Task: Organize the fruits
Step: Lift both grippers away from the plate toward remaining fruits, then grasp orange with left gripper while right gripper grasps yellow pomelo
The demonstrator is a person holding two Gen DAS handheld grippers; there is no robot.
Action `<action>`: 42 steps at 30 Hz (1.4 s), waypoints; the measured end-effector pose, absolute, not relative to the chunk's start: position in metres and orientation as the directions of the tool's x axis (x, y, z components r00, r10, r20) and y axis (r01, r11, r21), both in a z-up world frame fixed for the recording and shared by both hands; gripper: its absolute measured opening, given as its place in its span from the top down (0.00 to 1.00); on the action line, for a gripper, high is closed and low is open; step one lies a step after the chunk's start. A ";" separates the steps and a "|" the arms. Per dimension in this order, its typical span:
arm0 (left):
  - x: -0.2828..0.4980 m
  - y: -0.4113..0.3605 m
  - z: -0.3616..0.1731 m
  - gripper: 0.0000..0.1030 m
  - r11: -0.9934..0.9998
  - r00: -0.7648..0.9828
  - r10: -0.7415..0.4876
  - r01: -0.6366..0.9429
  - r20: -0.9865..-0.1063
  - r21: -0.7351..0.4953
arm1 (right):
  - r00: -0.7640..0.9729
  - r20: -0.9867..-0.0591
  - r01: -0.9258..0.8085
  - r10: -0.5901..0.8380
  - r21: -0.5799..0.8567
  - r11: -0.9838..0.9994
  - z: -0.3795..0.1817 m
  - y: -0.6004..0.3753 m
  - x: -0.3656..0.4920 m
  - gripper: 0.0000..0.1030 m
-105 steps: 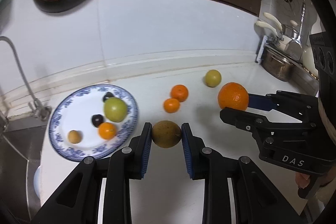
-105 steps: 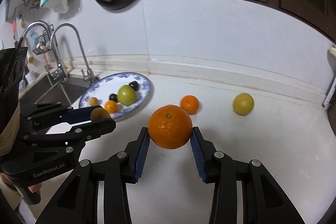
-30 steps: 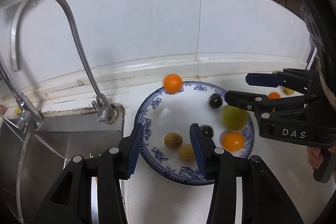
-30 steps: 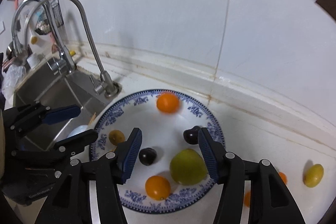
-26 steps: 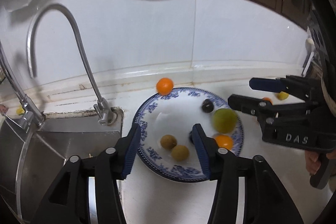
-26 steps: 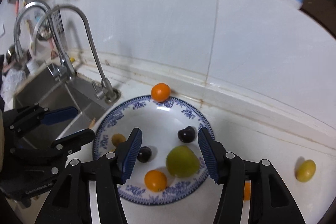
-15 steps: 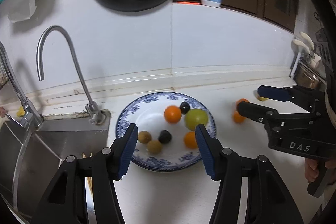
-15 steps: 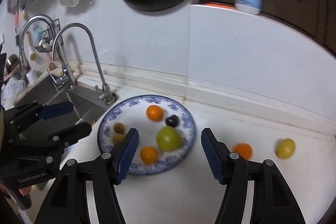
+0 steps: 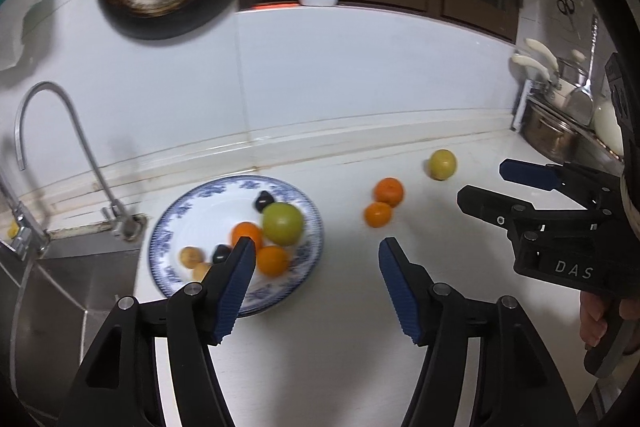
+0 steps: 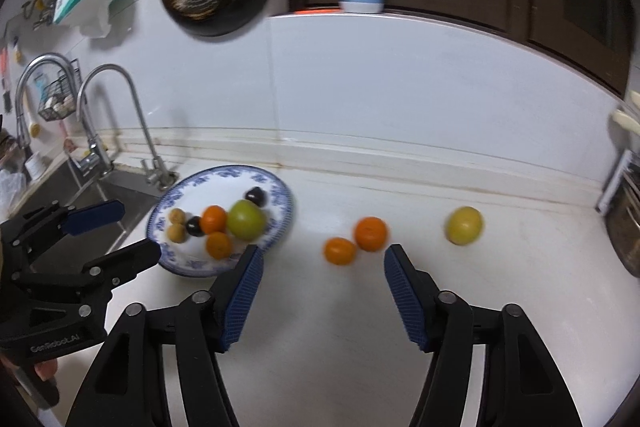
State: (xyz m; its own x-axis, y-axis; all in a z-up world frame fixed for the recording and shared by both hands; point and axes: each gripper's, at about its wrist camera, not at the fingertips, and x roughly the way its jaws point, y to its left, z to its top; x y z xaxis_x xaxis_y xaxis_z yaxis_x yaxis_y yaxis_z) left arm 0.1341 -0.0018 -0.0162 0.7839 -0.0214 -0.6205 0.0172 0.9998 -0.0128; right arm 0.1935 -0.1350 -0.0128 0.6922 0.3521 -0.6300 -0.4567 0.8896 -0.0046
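Where blur smears the plate (image 9: 308, 211), its fruits' edges dissolve.

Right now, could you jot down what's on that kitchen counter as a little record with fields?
plate: blue-patterned plate beside the sink
on plate: green fruit, two oranges, two dark fruits, two small brown fruits
loose on counter: two oranges, touching or nearly so; yellow-green fruit apart
left hand-held gripper: open, empty
right hand-held gripper: open, empty

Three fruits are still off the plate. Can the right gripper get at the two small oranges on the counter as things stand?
Probably yes: the right gripper is open and empty, and the two small oranges lie just ahead on bare counter, nothing between.
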 end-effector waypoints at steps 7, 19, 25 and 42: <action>0.154 -0.037 -0.025 0.39 0.998 0.780 -0.051 0.061 -0.624 -0.006 | 0.704 -0.651 -0.396 0.284 -0.028 0.918 -0.016 -0.175 0.205 0.33; 0.200 -0.065 -0.057 0.39 0.999 0.725 -0.032 0.043 -0.688 -0.002 | 0.711 -0.678 -0.318 0.188 -0.071 0.945 -0.035 -0.218 0.241 0.33; 0.224 -0.066 -0.072 0.39 1.000 0.693 -0.011 0.017 -0.721 0.001 | 0.699 -0.697 -0.319 0.160 -0.104 0.942 -0.048 -0.219 0.266 0.33; 0.272 -0.077 -0.104 0.39 1.000 0.626 0.002 0.004 -0.780 0.005 | 0.600 -0.782 -0.349 0.167 -0.069 0.935 -0.090 -0.221 0.348 0.33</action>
State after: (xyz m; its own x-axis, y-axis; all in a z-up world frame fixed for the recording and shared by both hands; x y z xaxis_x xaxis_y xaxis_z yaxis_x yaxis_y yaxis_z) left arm 0.2722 -0.0774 -0.1040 0.6262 0.0018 -0.7797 0.0039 1.0000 0.0055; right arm 0.3478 -0.2212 -0.0899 0.6005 0.1668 -0.7820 -0.3490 0.9346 -0.0686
